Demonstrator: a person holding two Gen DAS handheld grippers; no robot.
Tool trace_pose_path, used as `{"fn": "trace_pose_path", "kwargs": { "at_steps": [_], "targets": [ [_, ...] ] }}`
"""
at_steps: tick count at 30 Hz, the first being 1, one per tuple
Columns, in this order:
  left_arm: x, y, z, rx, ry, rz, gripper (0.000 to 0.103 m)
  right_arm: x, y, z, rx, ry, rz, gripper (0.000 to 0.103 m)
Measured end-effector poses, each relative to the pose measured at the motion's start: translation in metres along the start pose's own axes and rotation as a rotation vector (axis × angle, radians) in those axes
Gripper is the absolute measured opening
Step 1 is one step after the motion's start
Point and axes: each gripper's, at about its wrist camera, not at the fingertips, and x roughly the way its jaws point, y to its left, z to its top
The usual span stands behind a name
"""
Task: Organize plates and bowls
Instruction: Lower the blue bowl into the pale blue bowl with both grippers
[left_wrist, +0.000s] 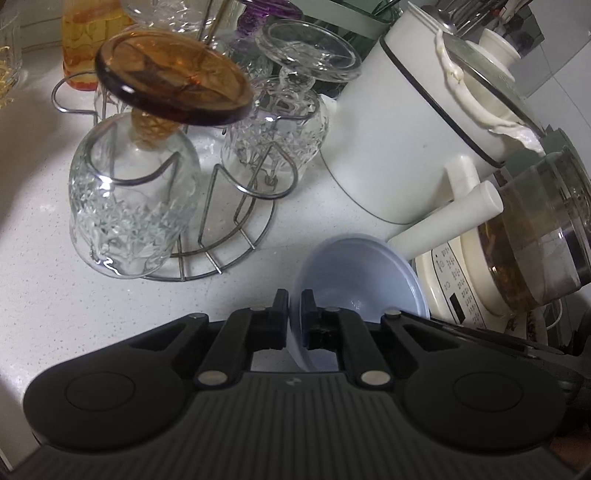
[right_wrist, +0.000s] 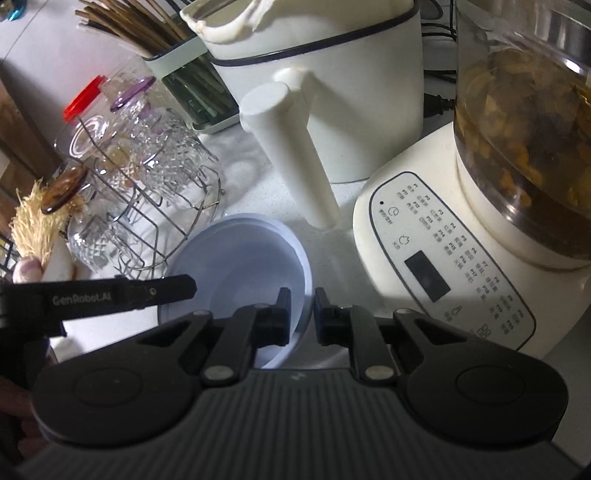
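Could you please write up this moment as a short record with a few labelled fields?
surface: white counter
held item: pale blue bowl, possibly a nested stack
left gripper: shut on the bowl's rim
right gripper: open, fingers astride the bowl's opposite rim
left of bowl: wire rack with upturned glasses
behind bowl: white pot with a long handle
right of bowl: cream appliance base carrying a glass jug of brown contents
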Motion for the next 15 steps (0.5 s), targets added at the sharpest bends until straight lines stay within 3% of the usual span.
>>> {"fn": "trace_pose_path", "kwargs": {
  "at_steps": [15],
  "targets": [
    [-0.036, -0.008, 0.002, -0.005, -0.055, 0.010, 0.008, -0.023, 0.007, 0.004, -0.012, -0.046, 0.042, 0.015]
  ]
}}
